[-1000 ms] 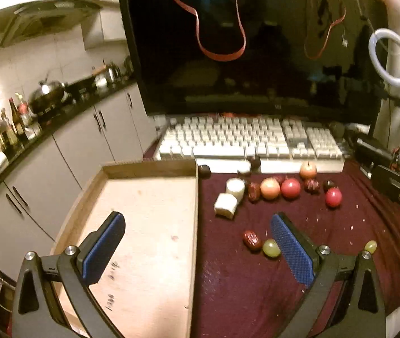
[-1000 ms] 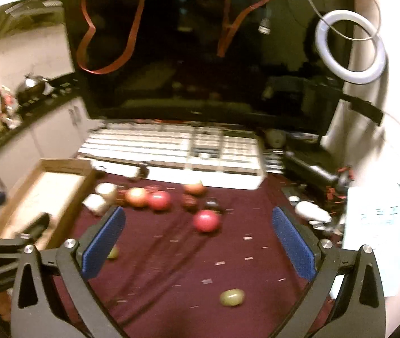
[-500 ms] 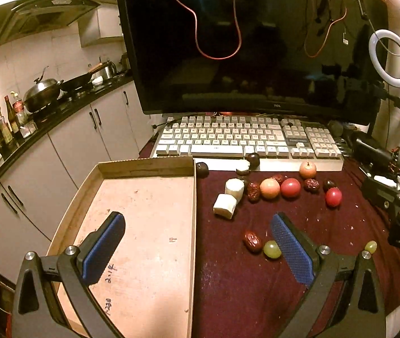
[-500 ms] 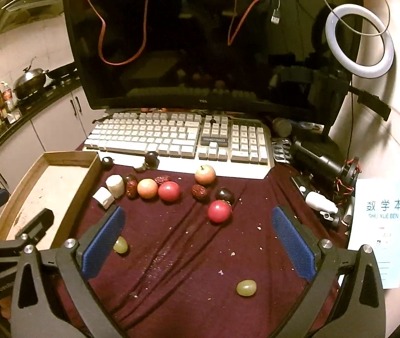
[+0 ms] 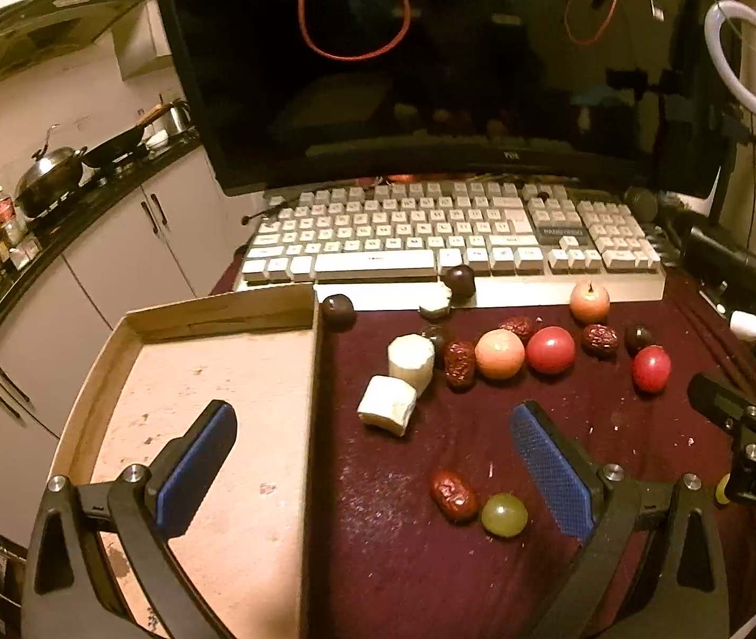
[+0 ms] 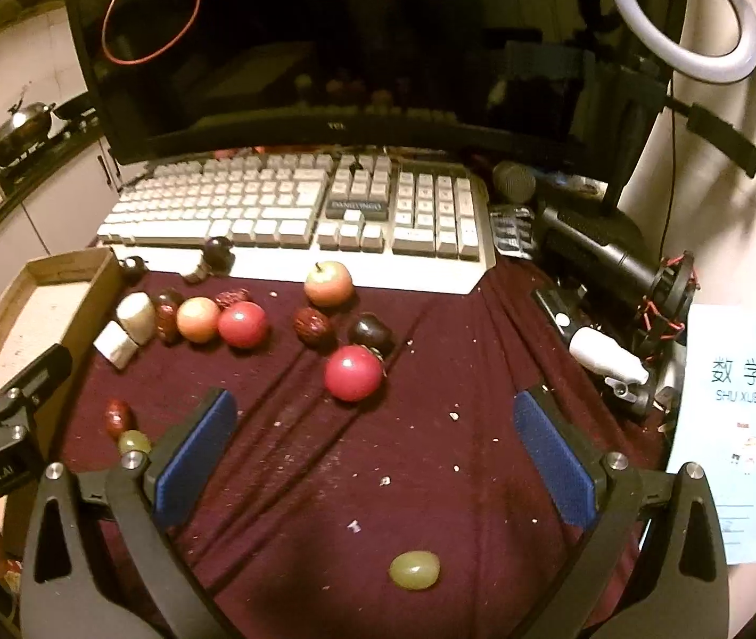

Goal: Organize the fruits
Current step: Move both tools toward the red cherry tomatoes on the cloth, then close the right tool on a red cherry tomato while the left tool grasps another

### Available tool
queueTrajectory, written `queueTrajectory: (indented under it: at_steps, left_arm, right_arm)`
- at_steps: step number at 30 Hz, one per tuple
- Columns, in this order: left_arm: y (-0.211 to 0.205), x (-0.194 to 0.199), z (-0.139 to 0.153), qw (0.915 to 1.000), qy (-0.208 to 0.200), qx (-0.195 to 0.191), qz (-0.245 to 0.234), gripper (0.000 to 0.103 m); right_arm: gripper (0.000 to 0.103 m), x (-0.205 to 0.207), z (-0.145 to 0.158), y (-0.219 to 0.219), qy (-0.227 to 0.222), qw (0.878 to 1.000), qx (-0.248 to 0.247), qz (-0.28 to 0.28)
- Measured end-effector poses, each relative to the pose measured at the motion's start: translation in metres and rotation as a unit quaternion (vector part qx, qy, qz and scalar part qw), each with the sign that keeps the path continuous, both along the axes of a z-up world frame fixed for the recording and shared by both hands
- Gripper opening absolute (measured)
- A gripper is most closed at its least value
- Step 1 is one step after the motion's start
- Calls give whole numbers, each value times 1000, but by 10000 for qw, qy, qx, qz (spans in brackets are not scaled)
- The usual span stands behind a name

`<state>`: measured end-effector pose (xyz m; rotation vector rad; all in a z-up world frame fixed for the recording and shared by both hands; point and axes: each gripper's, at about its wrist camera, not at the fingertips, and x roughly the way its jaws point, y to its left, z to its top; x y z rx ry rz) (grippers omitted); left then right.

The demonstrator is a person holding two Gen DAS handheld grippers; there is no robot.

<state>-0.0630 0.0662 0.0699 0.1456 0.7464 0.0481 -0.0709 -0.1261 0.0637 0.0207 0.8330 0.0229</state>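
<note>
Both grippers, left gripper [image 5: 372, 466] and right gripper [image 6: 372, 452], now nearer the fruit, fingers wide, holding nothing | we see fruits [image 5: 498, 354] on cloth [image 5: 564, 426], right of tray [image 5: 218, 314] | no pick yet

Two green grapes [image 6: 414, 570] [image 6: 134, 442]; two white chunks [image 5: 411, 357] [image 5: 387, 404]; two red tomatoes [image 6: 352, 373] [image 6: 243, 324]; one tray [image 5: 218, 314].

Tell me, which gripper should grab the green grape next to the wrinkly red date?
Probably the left gripper. It is open, and that green grape lies just ahead between its fingers, beside the cardboard tray. The right gripper sits farther away, nearer another grape.
</note>
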Motion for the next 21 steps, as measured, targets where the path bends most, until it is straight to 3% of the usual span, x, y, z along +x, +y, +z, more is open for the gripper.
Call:
queueTrajectory:
  at_steps: [11,16,21]
  left_arm:
    - [-36,49,-15,9973,446,245,-534,103]
    - [-49,59,-18,9937,584,81,-957,102]
    - [-52,62,-22,9896,647,186,-1270,101]
  right_arm:
    - [103,26,-20,-11,317,9994,123,8]
    - [103,34,-27,-17,433,9987,266,54]
    - [103,40,-34,-24,508,9980,357,101]
